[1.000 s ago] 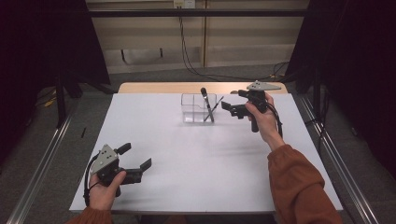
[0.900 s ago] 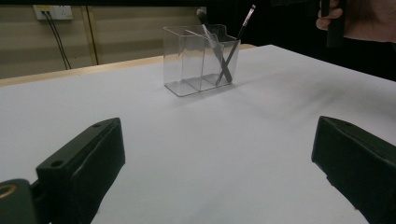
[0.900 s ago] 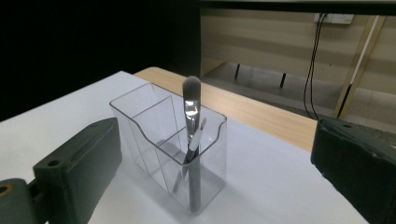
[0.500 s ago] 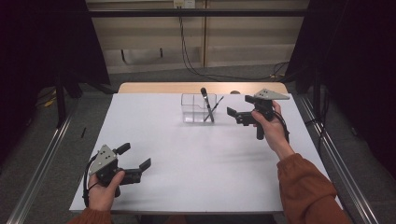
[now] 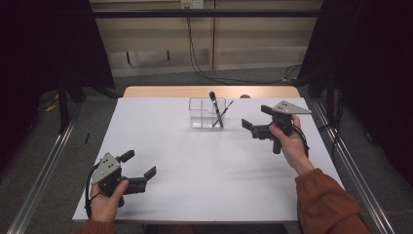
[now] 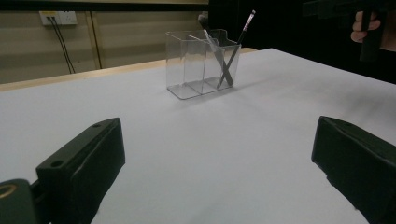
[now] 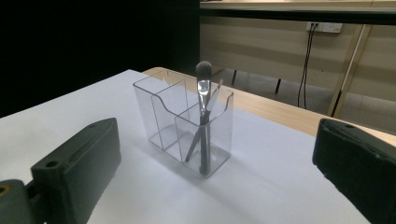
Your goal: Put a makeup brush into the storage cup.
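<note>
The clear holder (image 5: 208, 112) stood near the far edge of the white bench (image 5: 195, 170), toward its right half. A brush (image 7: 203, 112) and a thinner stick (image 7: 204, 122) leaned crossed in one end compartment, seen close in the right gripper view; the other compartments looked empty. The right tool (image 5: 254, 120) hovered just beside the holder, to its right and apart from it, jaws spread wide and gripping nothing. The left tool (image 5: 140, 166) sat low at the near left corner of the bench, well apart from the holder, jaws likewise spread and empty.

The work in hand looked to be at the holder and its two items, with the right tool the one nearest to it. The risks from here seemed plain. The holder was light and clear, so a jaw brushing its wall could slide or tip it. The brush and stick crossed each other, so pulling one could drag the other out or lever the holder over. Nothing steadied the holder, the left tool being far off.
</note>
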The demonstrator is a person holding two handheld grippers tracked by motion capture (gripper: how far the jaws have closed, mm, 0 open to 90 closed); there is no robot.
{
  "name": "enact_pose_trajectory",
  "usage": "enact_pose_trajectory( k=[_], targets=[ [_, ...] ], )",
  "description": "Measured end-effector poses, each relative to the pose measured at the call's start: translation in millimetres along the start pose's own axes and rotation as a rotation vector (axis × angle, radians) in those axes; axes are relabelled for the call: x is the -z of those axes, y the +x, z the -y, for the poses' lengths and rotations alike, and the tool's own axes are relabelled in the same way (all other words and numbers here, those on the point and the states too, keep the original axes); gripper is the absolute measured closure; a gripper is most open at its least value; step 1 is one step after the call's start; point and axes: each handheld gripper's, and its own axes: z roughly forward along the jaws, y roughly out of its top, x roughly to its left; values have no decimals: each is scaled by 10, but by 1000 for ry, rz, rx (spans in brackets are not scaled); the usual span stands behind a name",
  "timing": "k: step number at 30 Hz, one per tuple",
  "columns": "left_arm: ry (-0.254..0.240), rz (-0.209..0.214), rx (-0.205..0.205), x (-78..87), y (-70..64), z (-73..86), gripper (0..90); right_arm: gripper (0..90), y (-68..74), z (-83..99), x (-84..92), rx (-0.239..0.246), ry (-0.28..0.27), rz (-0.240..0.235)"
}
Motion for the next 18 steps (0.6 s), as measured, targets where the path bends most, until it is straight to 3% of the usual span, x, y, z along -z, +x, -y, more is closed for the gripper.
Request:
enact_pose_trajectory(
  k=[18],
  targets=[
    [-6, -1, 0, 6, -2, -6, 27, 0, 75, 251, 402, -24, -1, 15]
  ],
)
